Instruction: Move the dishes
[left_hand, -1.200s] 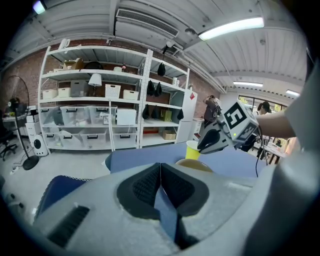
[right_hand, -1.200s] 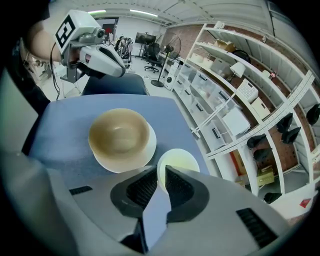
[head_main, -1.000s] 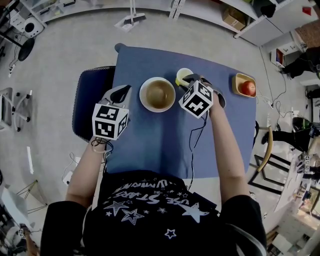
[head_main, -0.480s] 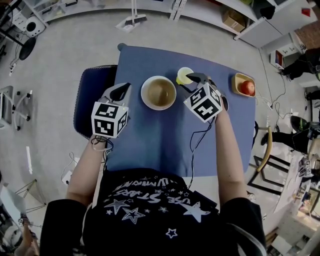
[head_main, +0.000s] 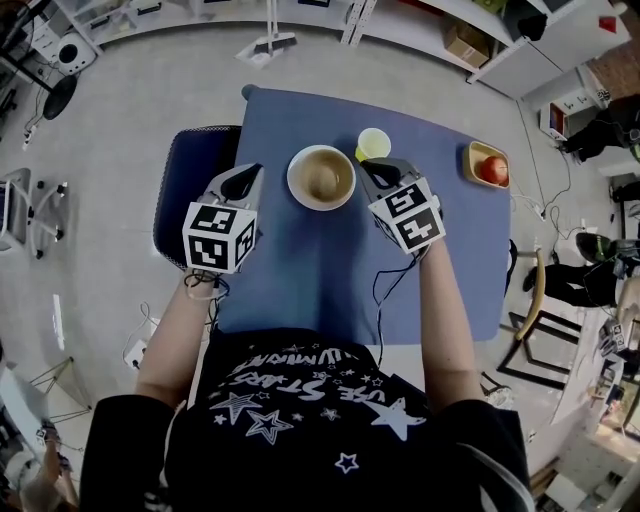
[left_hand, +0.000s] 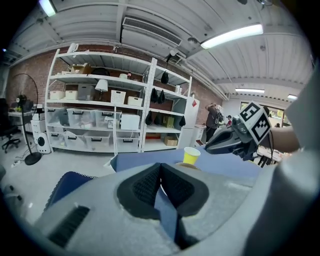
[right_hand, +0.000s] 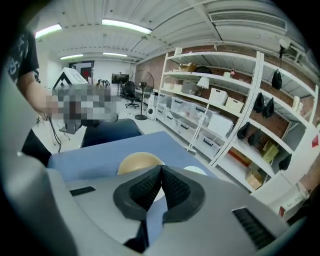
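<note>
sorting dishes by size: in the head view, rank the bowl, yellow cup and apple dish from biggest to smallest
1. bowl
2. apple dish
3. yellow cup, only slightly smaller than the dish

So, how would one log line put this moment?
left gripper: shut, empty | right gripper: shut, empty, near yellow cup | bowl: on table

L tongs (head_main: 244, 182) shut; R tongs (head_main: 376, 171) just shut
</note>
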